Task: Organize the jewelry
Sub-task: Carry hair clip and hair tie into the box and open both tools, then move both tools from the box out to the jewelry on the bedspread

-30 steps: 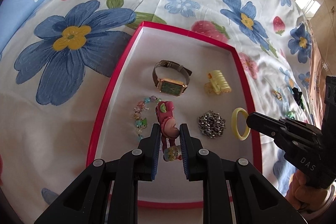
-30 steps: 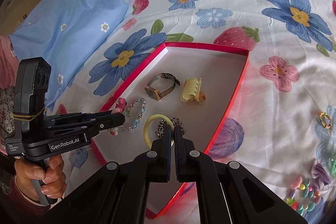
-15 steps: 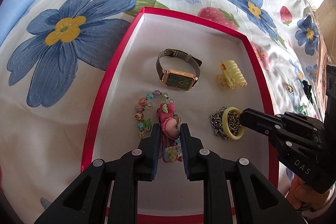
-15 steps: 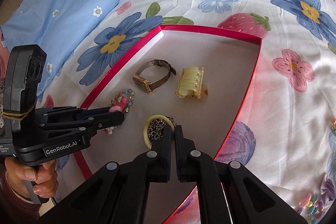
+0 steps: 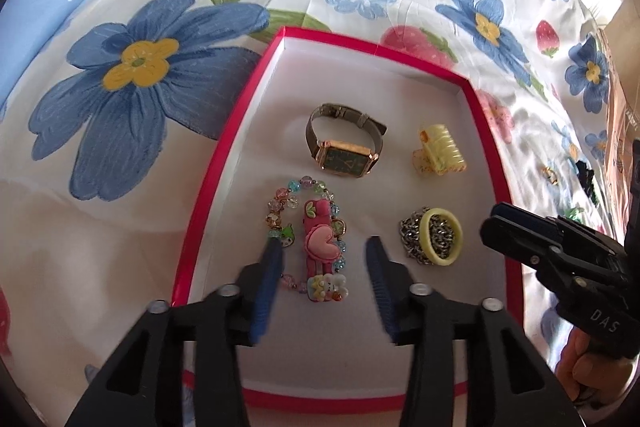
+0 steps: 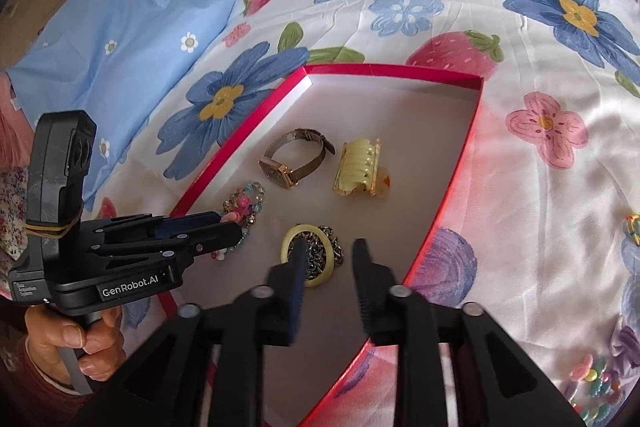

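Left wrist view: left tongs (image 5: 322,259) have just been opening and stand apart, a pink hair clip (image 5: 319,247) lying free between them on a bead bracelet (image 5: 280,205) inside a red-rimmed tray (image 5: 224,163) on a flowered bedsheet (image 5: 132,75). A watch (image 5: 346,149) lies beyond.

Right wrist view: right tongs (image 6: 330,253) have just been opening, parted, touching nothing, above a yellow ring (image 6: 286,245) lying on a chain (image 6: 334,243) in the tray.
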Available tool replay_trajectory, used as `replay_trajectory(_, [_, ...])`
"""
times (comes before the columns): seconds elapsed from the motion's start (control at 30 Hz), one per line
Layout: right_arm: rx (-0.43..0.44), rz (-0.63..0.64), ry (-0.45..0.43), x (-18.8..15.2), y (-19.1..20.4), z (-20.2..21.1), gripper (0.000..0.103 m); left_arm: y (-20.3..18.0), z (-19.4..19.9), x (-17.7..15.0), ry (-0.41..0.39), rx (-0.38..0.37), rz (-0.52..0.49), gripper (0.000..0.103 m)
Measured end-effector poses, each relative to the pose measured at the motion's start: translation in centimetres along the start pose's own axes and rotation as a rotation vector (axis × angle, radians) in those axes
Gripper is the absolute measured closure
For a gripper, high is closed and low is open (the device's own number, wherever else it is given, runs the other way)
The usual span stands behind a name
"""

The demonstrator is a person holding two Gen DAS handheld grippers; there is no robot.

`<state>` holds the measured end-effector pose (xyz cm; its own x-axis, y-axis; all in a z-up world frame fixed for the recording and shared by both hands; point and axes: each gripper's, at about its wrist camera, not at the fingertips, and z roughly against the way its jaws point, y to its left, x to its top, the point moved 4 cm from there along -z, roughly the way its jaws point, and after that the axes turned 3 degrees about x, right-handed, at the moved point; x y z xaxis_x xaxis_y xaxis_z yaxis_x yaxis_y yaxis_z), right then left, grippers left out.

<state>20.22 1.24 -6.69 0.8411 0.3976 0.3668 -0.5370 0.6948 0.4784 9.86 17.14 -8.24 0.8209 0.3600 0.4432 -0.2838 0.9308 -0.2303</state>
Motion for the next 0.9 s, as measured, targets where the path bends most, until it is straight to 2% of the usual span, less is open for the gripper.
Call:
replay_trajectory(0.2, [0.002,-0.034,-0.074,-0.3,-0.6,3.4,0.070,0.1,3.0,-0.8,-0.066,-0.037,0.043,0.054])
replay_trajectory(0.33, [-0.008,-0.053,-0.116,-0.8,-1.4,5.8,0.064,-0.1,4.4,-1.4,-0.089,-0.067,0.061,0.050])
replay_trajectory(0.47, [-0.028,-0.082,-0.151,-1.6,-2.7,8.3,0.064,-0.9,5.4,-2.0,-0.099,-0.102,0.064,0.050])
replay_trajectory(0.9, [-0.137,-0.180,-0.224,-6.1,-7.5,14.7,0.062,-6.1,6.0,-3.1,-0.077,-0.178,-0.049,0.047])
